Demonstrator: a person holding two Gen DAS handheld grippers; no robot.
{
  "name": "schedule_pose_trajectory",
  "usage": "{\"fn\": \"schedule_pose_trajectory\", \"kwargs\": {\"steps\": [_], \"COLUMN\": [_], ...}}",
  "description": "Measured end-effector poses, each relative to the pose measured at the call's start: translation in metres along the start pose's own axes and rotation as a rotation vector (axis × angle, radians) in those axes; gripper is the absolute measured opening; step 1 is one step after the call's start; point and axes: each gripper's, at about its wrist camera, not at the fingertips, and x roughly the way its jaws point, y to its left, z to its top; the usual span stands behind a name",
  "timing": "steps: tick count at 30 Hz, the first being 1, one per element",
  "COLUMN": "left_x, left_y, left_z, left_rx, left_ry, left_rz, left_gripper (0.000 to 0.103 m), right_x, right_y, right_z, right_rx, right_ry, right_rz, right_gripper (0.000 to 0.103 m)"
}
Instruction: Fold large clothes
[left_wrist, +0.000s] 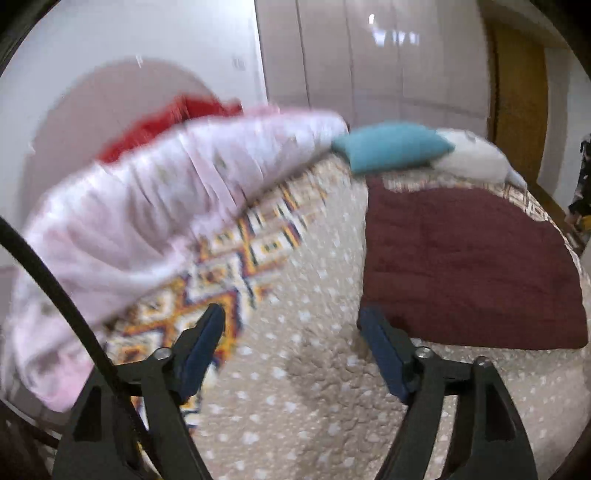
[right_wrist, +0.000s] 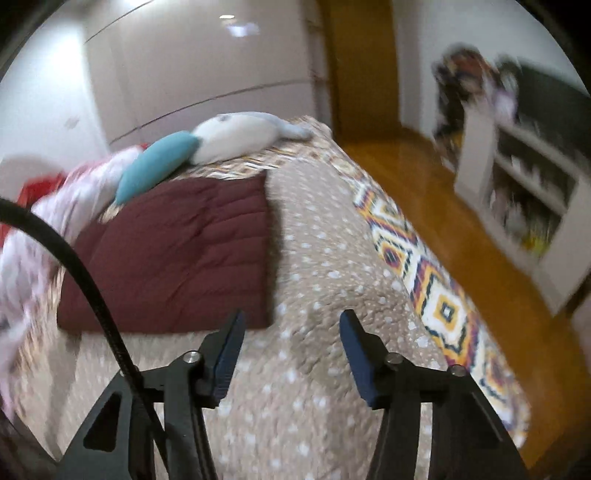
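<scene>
Two hand-held grippers hung over a bed (right_wrist: 314, 266), both tilted down toward its spotted tan cover. The left hand-held gripper (left_wrist: 291, 321) stood with its blue pads spread wide and nothing between them. The right hand-held gripper (right_wrist: 291, 325) was also spread, a little less so, and also empty.

The task's thing, a dark red quilted garment (left_wrist: 472, 266), lay flat in a neat rectangle on the cover. It sat just ahead of the left hand-held gripper and to its right, its near edge close to the right pad. From the right hand-held gripper it lay ahead and to the left (right_wrist: 173, 251). Its squared shape suggested the folding was largely done, which would explain why both grippers were empty and apart from it.

A heap of pale pink clothes (left_wrist: 140, 221) lay to the left of the left hand-held gripper, likely waiting their turn, with something red (left_wrist: 166, 122) behind. Far ahead, at the head of the bed, rested a teal pillow (left_wrist: 391, 147) and a white plush (left_wrist: 476, 158), out of the working space.
</scene>
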Motion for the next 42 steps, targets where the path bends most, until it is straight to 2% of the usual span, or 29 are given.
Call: {"fn": "schedule_pose_trajectory", "kwargs": {"steps": [1, 4, 7, 11, 14, 18, 22, 24, 26, 28, 30, 33, 36, 38, 42], "left_x": [-0.014, -0.063, -0.107, -0.149, -0.175, -0.211, -0.245, -0.257, -0.264, -0.268, -0.267, -0.259, -0.241, -0.228, -0.204], "left_y": [-0.002, -0.009, -0.012, -0.018, -0.026, -0.026, -0.019, -0.017, -0.017, -0.021, -0.026, -0.038, -0.046, -0.051, -0.056], "left_z": [-0.003, -0.012, -0.023, -0.036, -0.047, -0.063, -0.077, -0.083, -0.087, -0.093, -0.098, -0.108, -0.116, -0.123, -0.132], "left_rx": [0.004, 0.002, -0.017, -0.010, 0.020, -0.016, -0.062, -0.069, -0.066, -0.035, -0.008, 0.030, 0.039, 0.041, 0.044], "left_ry": [-0.039, -0.152, -0.246, -0.321, -0.358, -0.447, -0.524, -0.532, -0.513, -0.472, -0.437, -0.367, -0.259, -0.188, -0.087], "left_rz": [0.014, 0.035, 0.001, -0.052, -0.056, -0.030, -0.056, -0.071, -0.092, -0.161, -0.197, -0.255, -0.311, -0.334, -0.345], "left_gripper": [0.088, 0.092, 0.096, 0.099, 0.099, 0.099, 0.103, 0.103, 0.103, 0.103, 0.103, 0.103, 0.103, 0.103, 0.103], "right_x": [-0.012, -0.029, -0.042, -0.047, -0.055, -0.064, -0.076, -0.087, -0.103, -0.119, -0.137, -0.148, -0.146, -0.139, -0.125], "right_y": [0.014, 0.048, 0.075, 0.088, 0.096, 0.100, 0.097, 0.095, 0.095, 0.096, 0.101, 0.111, 0.118, 0.123, 0.128], "right_z": [-0.008, -0.033, -0.058, -0.082, -0.099, -0.116, -0.130, -0.135, -0.139, -0.144, -0.150, -0.158, -0.162, -0.167, -0.175], "right_rx": [-0.048, -0.133, -0.167, -0.100, -0.069, -0.041, -0.009, -0.002, -0.002, -0.013, -0.032, -0.067, -0.088, -0.099, -0.122], "right_ry": [-0.017, -0.050, -0.056, -0.012, -0.008, 0.003, -0.007, -0.028, -0.078, -0.144, -0.234, -0.307, -0.309, -0.277, -0.218], "right_rz": [-0.008, -0.020, -0.002, 0.103, 0.128, 0.141, 0.121, 0.100, 0.060, 0.025, -0.006, -0.055, -0.075, -0.075, -0.089], "right_gripper": [0.062, 0.064, 0.064, 0.064, 0.064, 0.065, 0.065, 0.065, 0.068, 0.073, 0.086, 0.092, 0.093, 0.093, 0.093]}}
